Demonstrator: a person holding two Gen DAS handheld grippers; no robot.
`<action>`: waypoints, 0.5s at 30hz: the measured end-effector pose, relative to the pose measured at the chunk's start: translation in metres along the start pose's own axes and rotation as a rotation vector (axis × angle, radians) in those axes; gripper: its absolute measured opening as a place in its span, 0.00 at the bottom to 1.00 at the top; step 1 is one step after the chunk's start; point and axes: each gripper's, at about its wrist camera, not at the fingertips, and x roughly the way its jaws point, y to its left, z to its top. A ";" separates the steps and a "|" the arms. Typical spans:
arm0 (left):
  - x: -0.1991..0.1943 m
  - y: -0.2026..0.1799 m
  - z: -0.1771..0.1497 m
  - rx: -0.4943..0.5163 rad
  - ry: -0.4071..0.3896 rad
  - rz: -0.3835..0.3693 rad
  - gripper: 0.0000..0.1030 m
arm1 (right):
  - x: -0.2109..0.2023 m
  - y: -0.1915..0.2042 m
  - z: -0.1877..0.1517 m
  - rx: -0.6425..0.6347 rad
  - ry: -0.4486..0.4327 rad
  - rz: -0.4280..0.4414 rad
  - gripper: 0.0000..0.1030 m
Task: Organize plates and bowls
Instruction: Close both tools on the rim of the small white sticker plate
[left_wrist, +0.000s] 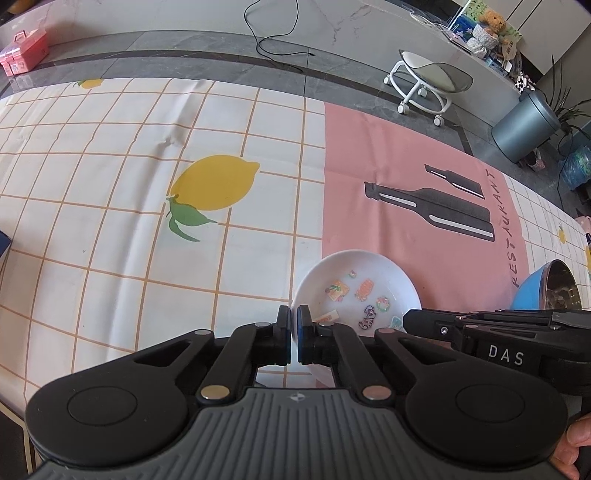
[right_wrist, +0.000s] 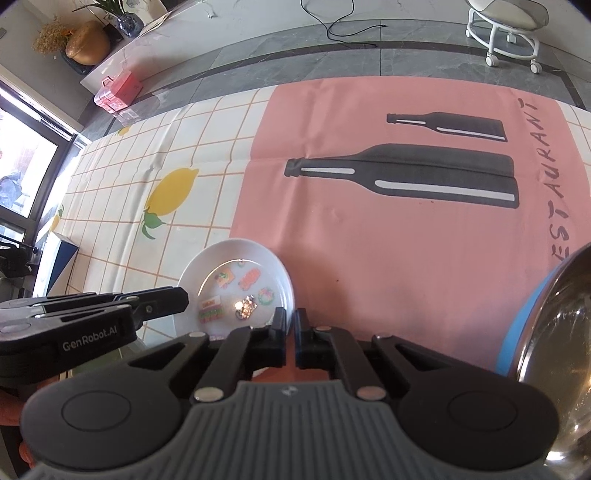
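A small white plate (left_wrist: 364, 275) with colourful stickers inside is held just above the tablecloth, between both grippers. My left gripper (left_wrist: 294, 325) is shut on its left rim. My right gripper (right_wrist: 291, 325) is shut on its right rim; the plate (right_wrist: 240, 258) lies just left of it there. A blue bowl with a shiny steel inside (left_wrist: 550, 288) stands at the right, large and close in the right wrist view (right_wrist: 554, 314). Each gripper also shows in the other's view: the right one (left_wrist: 410, 319), the left one (right_wrist: 184, 299).
The table wears a cloth with an orange grid and lemons (left_wrist: 214, 188) and a pink panel with black bottles (right_wrist: 406, 173). A blue and white box (right_wrist: 59, 254) sits at the left edge. A wheeled stool (left_wrist: 424, 77) and a grey bin (left_wrist: 524, 125) stand on the floor beyond.
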 end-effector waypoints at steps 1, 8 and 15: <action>-0.001 0.000 0.000 -0.004 -0.005 -0.005 0.02 | -0.001 0.000 0.000 0.003 -0.005 -0.001 0.00; -0.020 -0.004 0.001 -0.020 -0.052 -0.030 0.02 | -0.018 -0.002 0.001 0.017 -0.043 0.005 0.00; -0.060 -0.011 -0.007 -0.008 -0.124 -0.046 0.02 | -0.053 0.005 -0.004 0.019 -0.100 0.045 0.00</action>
